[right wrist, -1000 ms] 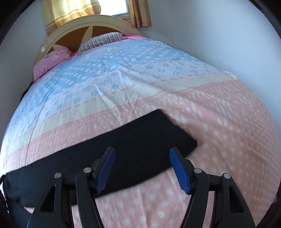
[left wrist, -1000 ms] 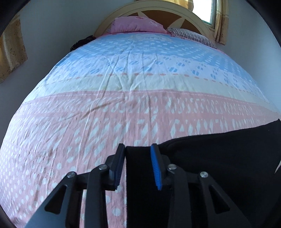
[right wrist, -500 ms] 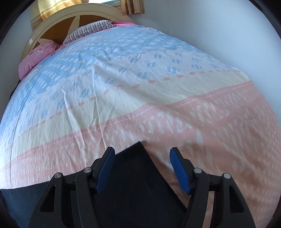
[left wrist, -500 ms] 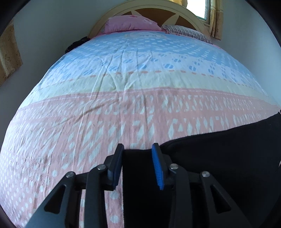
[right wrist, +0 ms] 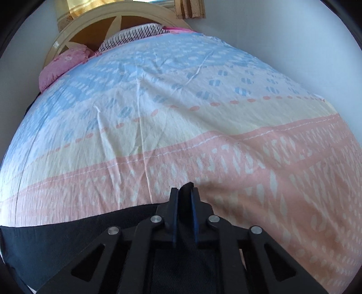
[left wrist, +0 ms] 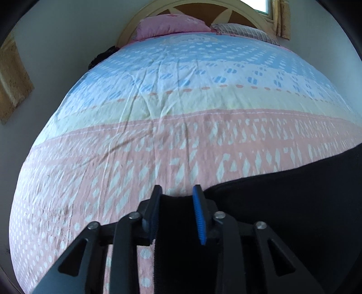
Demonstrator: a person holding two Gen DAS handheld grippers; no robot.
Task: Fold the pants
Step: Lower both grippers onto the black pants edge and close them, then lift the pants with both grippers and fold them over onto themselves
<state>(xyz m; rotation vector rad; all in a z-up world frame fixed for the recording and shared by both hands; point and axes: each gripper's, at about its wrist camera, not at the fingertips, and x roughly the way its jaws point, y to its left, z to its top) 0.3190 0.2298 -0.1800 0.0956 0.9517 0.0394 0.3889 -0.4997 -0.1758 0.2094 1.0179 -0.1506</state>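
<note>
Black pants [left wrist: 282, 210] lie across the near part of a bed with a pink, cream and blue cover [left wrist: 192, 108]. In the left wrist view my left gripper [left wrist: 177, 203] has its jaws partly closed with an end of the pants between the blue pads; the fabric fills the gap. In the right wrist view my right gripper [right wrist: 185, 199] is shut tight on a corner of the pants [right wrist: 67, 239], and a tip of black cloth pokes out above the fingertips. The pants stretch away to the left there.
A pink pillow [left wrist: 172, 27] and a striped pillow [right wrist: 133, 35] lie at the wooden headboard [right wrist: 95, 24]. White walls flank the bed on both sides. A curtained window [left wrist: 278, 15] is behind the headboard.
My right gripper moved down onto the pants' corner and closed on it from wide open. My left gripper kept its hold and shifted slightly.
</note>
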